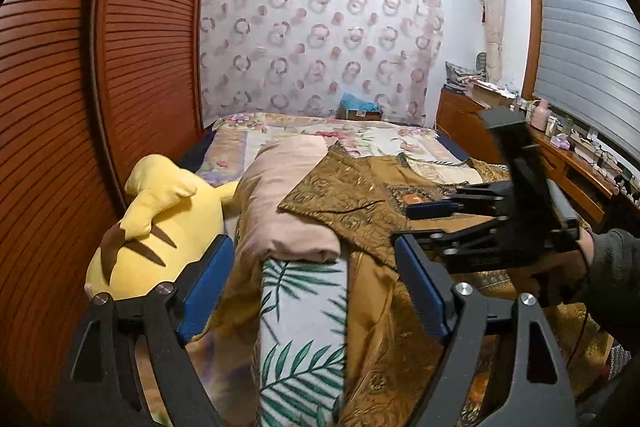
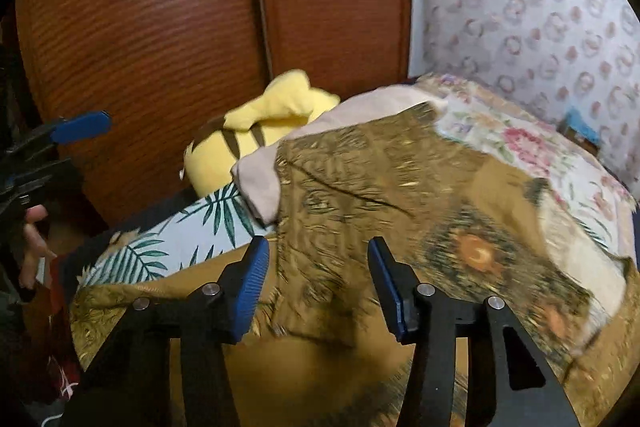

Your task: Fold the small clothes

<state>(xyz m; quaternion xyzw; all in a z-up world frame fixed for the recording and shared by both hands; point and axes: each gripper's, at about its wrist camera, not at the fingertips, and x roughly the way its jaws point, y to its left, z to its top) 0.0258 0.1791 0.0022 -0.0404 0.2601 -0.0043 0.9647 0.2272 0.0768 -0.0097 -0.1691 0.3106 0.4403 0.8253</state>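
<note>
Bedroom clutter is surrounding the bed [image 1: 360, 135], where the brown patterned garment [image 2: 360, 179] is lying mid-frame. Right tool [image 2: 316, 267] is hovering directly over it, half open and empty; left tool [image 1: 316, 283], wide and empty, is sitting further left.

My tongs [image 1: 316, 291] are black with blue pads [image 1: 206, 291], and so is my right pair [image 2: 316, 275]. The garment [image 2: 360, 187] under them is golden-brown with a dark swirling print and orange medallions; it lies over a plain beige pillow [image 1: 280, 203] and a white cloth with green palm leaves [image 1: 304, 339]. The plush [image 1: 152, 227] is yellow with brown stripes, the bedspread [image 1: 380, 139] cream with pink flowers, the curtain [image 1: 320, 35] pale with pink and grey rings, the wardrobe [image 1: 60, 87] reddish-brown and slatted.
</note>
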